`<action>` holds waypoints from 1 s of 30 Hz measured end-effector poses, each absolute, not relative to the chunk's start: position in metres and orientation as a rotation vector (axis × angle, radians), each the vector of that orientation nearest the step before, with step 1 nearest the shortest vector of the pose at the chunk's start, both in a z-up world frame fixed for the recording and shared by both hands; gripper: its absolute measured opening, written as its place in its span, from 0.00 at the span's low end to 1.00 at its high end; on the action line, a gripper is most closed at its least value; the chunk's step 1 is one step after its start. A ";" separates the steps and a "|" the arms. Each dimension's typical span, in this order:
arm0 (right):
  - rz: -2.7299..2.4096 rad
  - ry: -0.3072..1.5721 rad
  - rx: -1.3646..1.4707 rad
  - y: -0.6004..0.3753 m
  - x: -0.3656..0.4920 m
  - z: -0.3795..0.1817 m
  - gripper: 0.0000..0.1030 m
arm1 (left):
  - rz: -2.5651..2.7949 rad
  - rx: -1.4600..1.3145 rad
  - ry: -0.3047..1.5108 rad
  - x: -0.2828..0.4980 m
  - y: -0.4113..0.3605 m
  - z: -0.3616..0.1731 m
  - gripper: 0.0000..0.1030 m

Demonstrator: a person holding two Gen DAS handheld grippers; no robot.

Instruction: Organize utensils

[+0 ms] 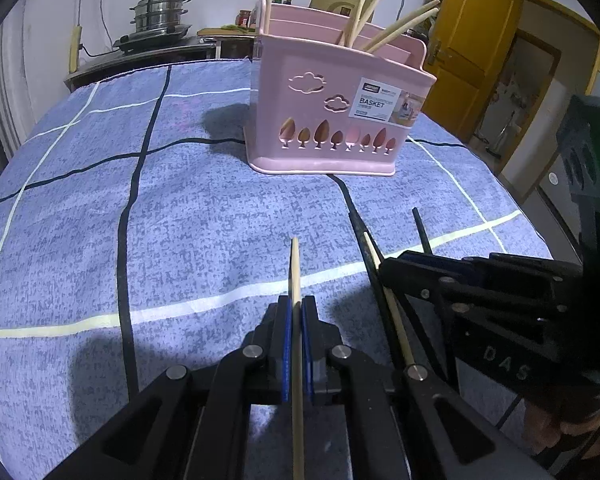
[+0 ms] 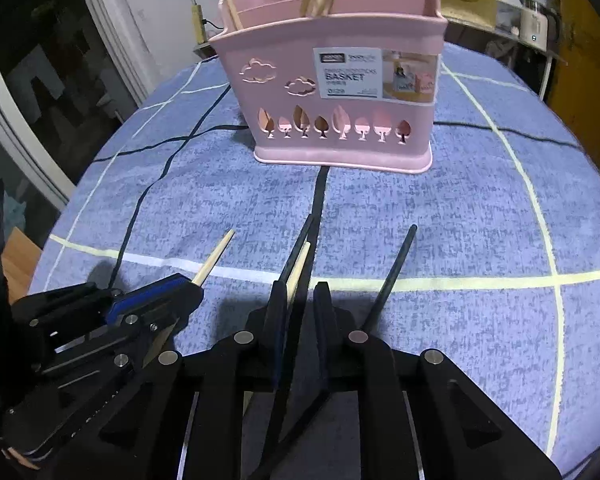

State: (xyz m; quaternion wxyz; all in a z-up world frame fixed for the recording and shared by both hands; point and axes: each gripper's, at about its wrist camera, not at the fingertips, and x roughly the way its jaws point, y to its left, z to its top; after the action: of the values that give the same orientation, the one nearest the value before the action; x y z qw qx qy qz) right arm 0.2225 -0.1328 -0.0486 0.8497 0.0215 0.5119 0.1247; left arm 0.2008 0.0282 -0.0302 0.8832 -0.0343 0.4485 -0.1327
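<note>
**Chopsticks on the blue cloth, basket ahead**

Your left gripper (image 1: 297, 312) is clamped on a pale chopstick (image 1: 295, 268). To its right, your right gripper (image 2: 300, 294) stands parted around a dark chopstick (image 2: 300, 240) and a second pale one (image 2: 300, 264); another dark stick (image 2: 394, 276) lies just beside it. The pink basket (image 2: 340, 120) stands beyond on the cloth (image 2: 480, 220), its chopstick tops cut off.

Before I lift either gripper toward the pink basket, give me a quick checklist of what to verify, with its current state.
1. Left gripper shut on the wooden chopstick: ok.
2. Right gripper closed on something: not ok, jaws apart around a black chopstick and a light one.
3. Second black chopstick outside the right jaws: ok.
4. Pink basket upright on the cloth: ok.
5. Free compartment space in the basket: cannot tell.
</note>
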 end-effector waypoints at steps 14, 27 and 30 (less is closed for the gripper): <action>0.254 1.066 -0.014 -0.124 0.225 -0.054 0.14 | -0.266 -0.059 0.945 0.203 0.027 -0.029 0.06; 0.288 1.079 0.041 -0.129 0.234 -0.056 0.08 | -0.311 0.033 1.004 0.246 0.012 -0.026 0.06; 0.300 1.081 0.062 -0.134 0.233 -0.055 0.07 | -0.314 0.074 1.004 0.251 0.006 -0.027 0.06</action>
State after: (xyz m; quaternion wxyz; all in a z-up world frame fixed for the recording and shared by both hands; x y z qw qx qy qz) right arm 0.2333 -0.1336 -0.0552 0.8463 0.0294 0.5124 0.1423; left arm 0.2508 0.0055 -0.0266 0.8642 0.0355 0.4789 -0.1499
